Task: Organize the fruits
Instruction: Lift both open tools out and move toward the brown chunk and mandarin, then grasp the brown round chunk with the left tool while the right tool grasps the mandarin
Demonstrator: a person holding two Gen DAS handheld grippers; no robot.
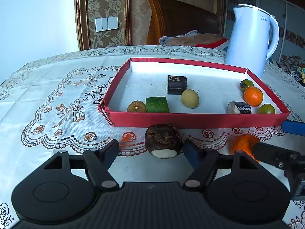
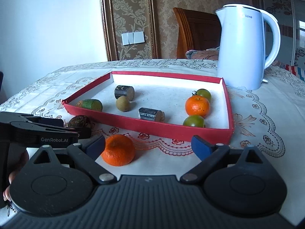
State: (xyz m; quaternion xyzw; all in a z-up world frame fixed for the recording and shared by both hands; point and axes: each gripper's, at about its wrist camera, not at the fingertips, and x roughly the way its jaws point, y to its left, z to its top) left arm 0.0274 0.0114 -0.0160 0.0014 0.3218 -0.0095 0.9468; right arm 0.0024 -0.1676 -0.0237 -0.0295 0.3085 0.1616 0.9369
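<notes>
Two fruits framed by spread claws in front of the red tray.

A brown taro piece (image 1: pixel 163 140) is seen between the wide-spread fingers of the left claw (image 1: pixel 152 149), its right pad beside it, ungripped. An orange (image 2: pixel 118 150) lies against the left pad of the open right claw (image 2: pixel 148 147). Beyond both, the red tray (image 2: pixel 152 128) holds more fruit on the bench (image 1: pixel 57 87); a white kettle (image 2: pixel 246 47) stands behind.

A: What's behind the bench (image 1: pixel 57 80)?
B: Damask wallpaper (image 1: pixel 106 3) in a gilt frame, white wall switches (image 1: pixel 106 24), a wooden headboard (image 1: pixel 181 19).
A: Light?
B: Cool daylight on the plain left wall (image 2: pixel 47 19).
</notes>
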